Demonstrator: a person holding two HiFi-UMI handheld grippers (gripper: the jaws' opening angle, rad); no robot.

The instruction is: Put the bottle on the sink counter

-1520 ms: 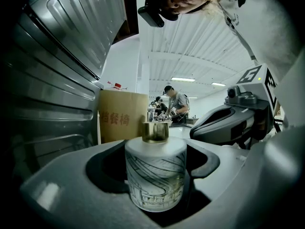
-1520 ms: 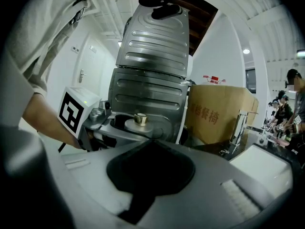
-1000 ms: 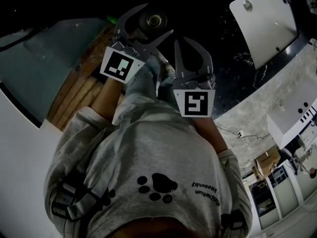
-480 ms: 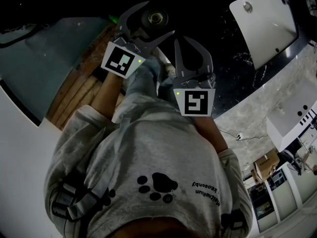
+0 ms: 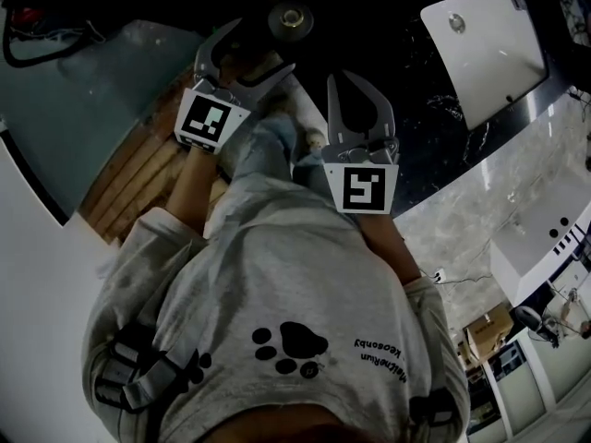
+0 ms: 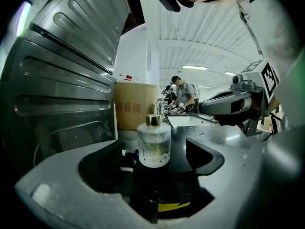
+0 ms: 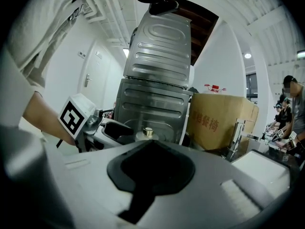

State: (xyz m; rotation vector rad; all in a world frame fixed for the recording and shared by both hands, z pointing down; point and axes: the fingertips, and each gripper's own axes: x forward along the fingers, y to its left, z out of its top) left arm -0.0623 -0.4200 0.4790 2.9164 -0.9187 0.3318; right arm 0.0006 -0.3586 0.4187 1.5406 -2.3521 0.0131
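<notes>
Standing on the dark worktop (image 6: 183,133), the bottle (image 6: 153,144) is already put down. Left hand-held gripper (image 5: 258,47) has just been opening, spread wide around it, not touching. Right hand-held gripper (image 7: 150,143) is pressed together, empty. Only backing away looks left

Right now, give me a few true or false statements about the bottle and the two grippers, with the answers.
1. The bottle stands upright on the dark counter. True.
2. The left gripper is clamped on the bottle. False: its jaws are wide apart, having just been opening, and the bottle stands free of both.
3. The bottle's cap is gold. True.
4. The right gripper holds the cardboard box. False: its jaws are shut on nothing, and the box stands farther back.
</notes>
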